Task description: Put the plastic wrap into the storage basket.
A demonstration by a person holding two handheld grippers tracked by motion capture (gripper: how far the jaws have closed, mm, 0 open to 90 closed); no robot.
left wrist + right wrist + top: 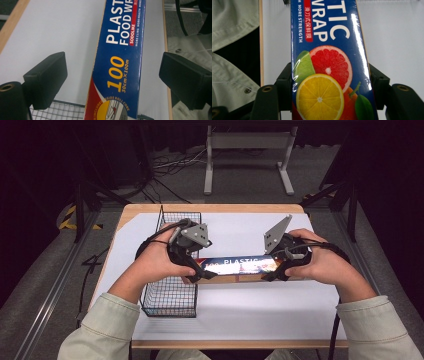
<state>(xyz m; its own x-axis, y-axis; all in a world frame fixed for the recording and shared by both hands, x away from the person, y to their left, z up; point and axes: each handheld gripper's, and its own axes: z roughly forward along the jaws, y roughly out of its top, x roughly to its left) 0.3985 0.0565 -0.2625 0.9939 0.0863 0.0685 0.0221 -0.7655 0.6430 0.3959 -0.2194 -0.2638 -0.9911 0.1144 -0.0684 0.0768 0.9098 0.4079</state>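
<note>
A long blue plastic food wrap box (240, 266) lies level between my two hands, above the white table sheet. My right gripper (275, 272) is shut on its right end; in the right gripper view both pads (285, 87) press the sides of the box (324, 75) by the printed citrus fruit. My left gripper (200, 272) is at the box's left end. In the left gripper view its jaws stand wide open on either side of the box (120, 62), and neither pad (47, 80) touches it. That end hangs over the wire basket (60, 112).
A black wire basket (170, 295) stands at the left of the table, under my left hand. The white sheet (240, 230) covers the wooden table top. Beyond the far edge a grey metal stand (247, 150) and cables lie on the floor.
</note>
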